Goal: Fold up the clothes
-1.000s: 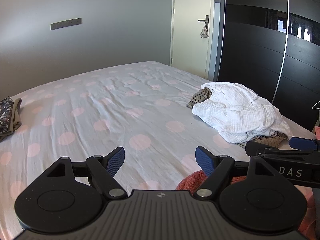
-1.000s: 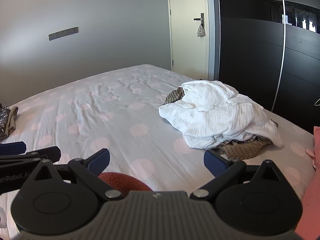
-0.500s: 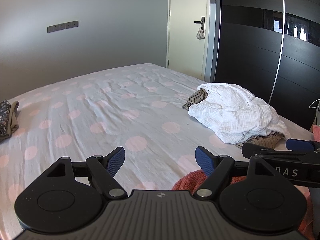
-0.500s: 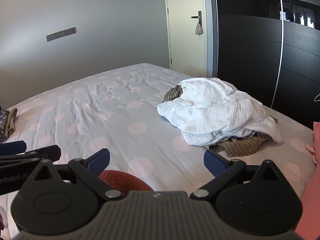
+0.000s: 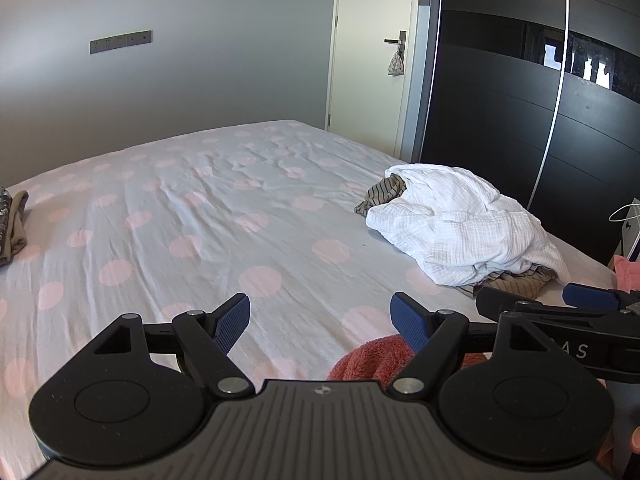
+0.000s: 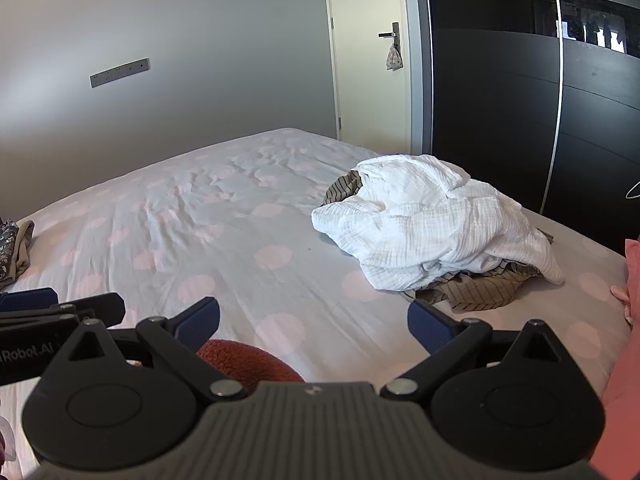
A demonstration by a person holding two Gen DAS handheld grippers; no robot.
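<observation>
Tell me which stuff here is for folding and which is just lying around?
For folding:
white crinkled garment
striped brown garment
red fuzzy garment
folded clothes
left gripper and right gripper, both open

Just around:
polka-dot bed sheet
small pouch on the door handle

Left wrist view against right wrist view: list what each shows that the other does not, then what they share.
Only the left wrist view shows the right gripper from the side, and a white box with a cord by the wardrobe.

Only the right wrist view shows the left gripper from the side, and more of the striped garment under the pile.

Both show the spotted bed, the white garment, the folded clothes at the far left, the rust-red towel, the door and the dark wardrobe.
</observation>
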